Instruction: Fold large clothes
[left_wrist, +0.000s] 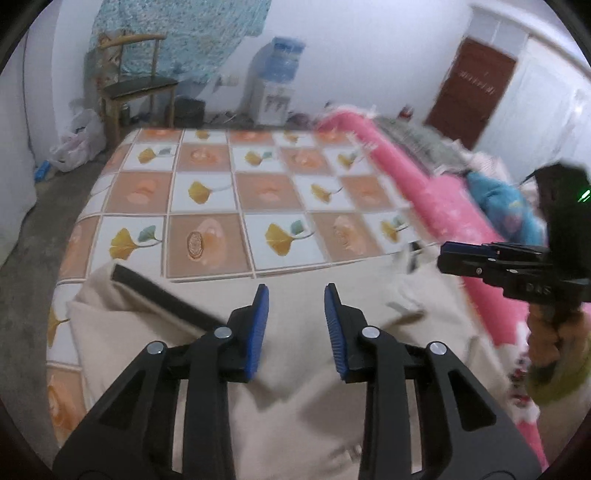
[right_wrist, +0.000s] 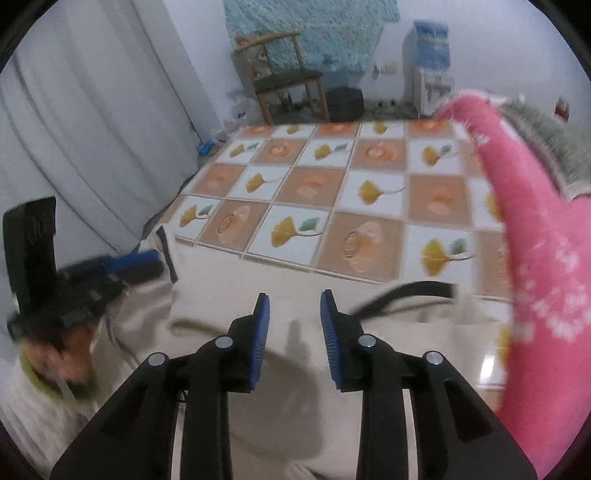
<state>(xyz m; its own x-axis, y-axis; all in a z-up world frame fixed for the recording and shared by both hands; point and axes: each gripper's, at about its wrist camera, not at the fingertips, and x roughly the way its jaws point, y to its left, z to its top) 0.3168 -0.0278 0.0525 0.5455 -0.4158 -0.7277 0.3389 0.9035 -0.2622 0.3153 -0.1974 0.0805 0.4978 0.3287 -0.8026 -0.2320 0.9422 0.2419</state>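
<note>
Beige garment (left_wrist: 303, 387), nearest the lens, spread over the near end of the bed (left_wrist: 207, 192) from 6 o'clock outward, its far edge running across the checked bedspread. It lies fairly flat with soft creases; a fold line seems to cross its left part, so a first fold may be done, though this cannot be confirmed. Squaring up and further folds look to remain.

Pink blanket (left_wrist: 436, 199), at 3 o'clock, heaped along the bed's right side, just beside the garment.

Black strap (left_wrist: 162, 295), at 9 o'clock on the garment; a second strap (right_wrist: 406, 291) at 2 o'clock in the right view.

Left gripper (left_wrist: 296, 325), jaws apart, nothing between the pads, poised above the cloth.

Right gripper (right_wrist: 294, 328), likewise parted and empty, above the garment's middle.
</note>
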